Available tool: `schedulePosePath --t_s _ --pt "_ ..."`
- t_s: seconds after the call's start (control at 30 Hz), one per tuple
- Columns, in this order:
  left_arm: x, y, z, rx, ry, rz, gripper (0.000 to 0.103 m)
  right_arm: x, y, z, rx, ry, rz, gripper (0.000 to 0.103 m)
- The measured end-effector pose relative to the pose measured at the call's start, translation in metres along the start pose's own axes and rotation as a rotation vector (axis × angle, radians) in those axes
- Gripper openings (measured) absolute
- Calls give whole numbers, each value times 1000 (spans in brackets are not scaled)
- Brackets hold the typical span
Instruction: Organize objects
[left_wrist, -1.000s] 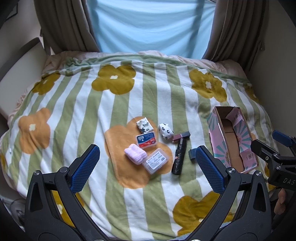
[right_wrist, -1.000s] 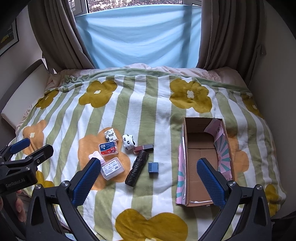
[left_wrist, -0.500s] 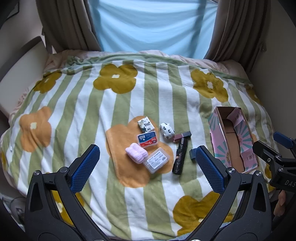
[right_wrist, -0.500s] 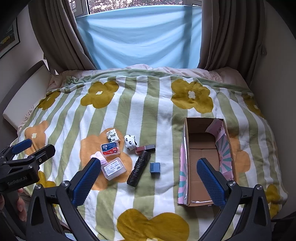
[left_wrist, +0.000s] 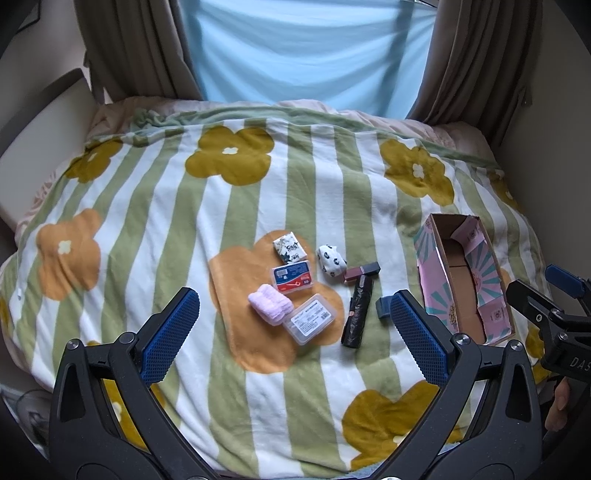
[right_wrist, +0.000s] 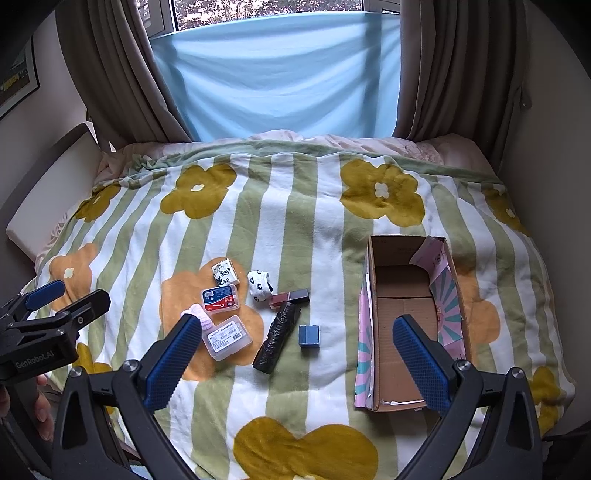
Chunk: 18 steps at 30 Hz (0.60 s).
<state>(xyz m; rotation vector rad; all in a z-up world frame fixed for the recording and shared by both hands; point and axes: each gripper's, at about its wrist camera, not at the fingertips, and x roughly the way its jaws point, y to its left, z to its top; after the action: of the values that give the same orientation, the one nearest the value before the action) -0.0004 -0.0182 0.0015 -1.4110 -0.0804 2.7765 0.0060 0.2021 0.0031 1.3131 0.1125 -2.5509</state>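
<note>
Several small items lie in a cluster on the bed: a printed tissue pack (left_wrist: 290, 247), a blue-and-red labelled case (left_wrist: 293, 276), a pink cloth roll (left_wrist: 270, 308), a clear plastic case (left_wrist: 310, 322), a black-spotted white sock (left_wrist: 331, 261), a dark red lipstick (left_wrist: 362, 271), a black roll (left_wrist: 357, 313) and a small blue box (right_wrist: 309, 335). An open, empty cardboard box (right_wrist: 402, 310) lies to their right. My left gripper (left_wrist: 293, 336) hovers open over the near side of the cluster. My right gripper (right_wrist: 295, 360) hovers open between the items and the box.
The striped flower blanket (right_wrist: 295, 206) covers the bed. Brown curtains (right_wrist: 114, 66) and a blue sheet (right_wrist: 277, 74) hang behind it. A wall stands close on the right, a pale headboard panel (left_wrist: 44, 122) on the left. A hand holds each gripper handle.
Both grippers have drifted slightly, so the items and box sit a little further right and lower in view. Nothing on the bed has moved. Both stay open.
</note>
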Motion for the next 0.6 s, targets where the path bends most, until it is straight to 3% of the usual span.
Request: schedulePosePath --t_s 0.6 --pt "1 8 5 -14 6 4 102 1 -1 1 13 2 12 103"
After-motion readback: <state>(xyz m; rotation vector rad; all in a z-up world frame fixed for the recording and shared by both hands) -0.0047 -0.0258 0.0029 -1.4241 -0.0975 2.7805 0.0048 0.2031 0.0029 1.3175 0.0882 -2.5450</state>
